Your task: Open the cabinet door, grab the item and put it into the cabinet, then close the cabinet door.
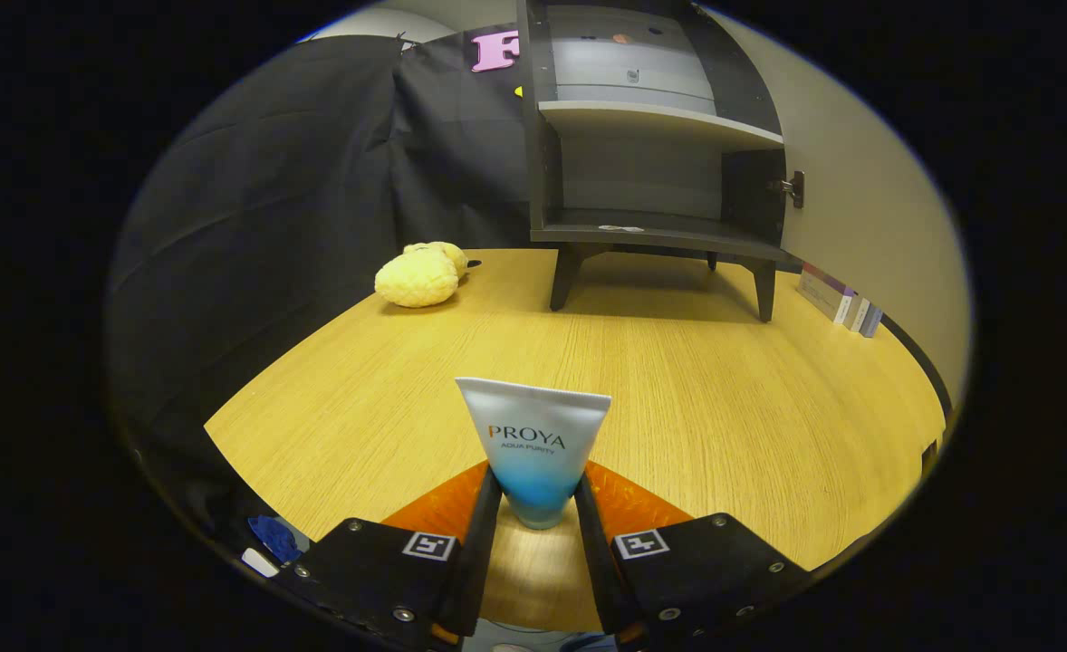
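Gripper [538,507] sits level above the wooden table [724,407], fingers pressed on both sides of an upright tube [535,444] printed "PROYA AQUA PURITY"; the cabinet [651,154] stands open beyond.

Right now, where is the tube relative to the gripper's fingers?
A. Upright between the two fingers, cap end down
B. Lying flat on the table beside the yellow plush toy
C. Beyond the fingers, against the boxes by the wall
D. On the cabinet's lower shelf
A: the tube stands upright between the fingers of the gripper, both pressing its narrow lower end, while the cabinet stands open beyond.
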A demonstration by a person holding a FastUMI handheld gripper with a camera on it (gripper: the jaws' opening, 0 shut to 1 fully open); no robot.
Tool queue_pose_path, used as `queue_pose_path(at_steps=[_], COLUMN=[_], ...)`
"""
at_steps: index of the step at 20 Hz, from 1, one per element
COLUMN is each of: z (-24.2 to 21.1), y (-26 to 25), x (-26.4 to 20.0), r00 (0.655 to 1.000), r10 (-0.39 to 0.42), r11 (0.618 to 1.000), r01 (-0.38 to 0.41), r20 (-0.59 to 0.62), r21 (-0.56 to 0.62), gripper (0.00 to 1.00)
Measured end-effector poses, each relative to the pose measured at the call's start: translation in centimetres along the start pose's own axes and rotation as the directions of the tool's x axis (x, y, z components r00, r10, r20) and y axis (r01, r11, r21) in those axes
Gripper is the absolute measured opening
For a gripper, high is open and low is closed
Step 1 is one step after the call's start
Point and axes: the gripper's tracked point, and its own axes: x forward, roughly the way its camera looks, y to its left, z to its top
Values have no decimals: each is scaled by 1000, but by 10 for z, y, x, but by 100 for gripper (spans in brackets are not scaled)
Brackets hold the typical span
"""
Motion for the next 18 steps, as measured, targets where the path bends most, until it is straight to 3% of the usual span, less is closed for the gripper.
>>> queue_pose_path(at_steps=[18], z=[115], y=[-46], x=[-24], r00=[999], r10=[3], r11=[1000], r01=[-4], r20=[45], r21=[15], gripper=[50])
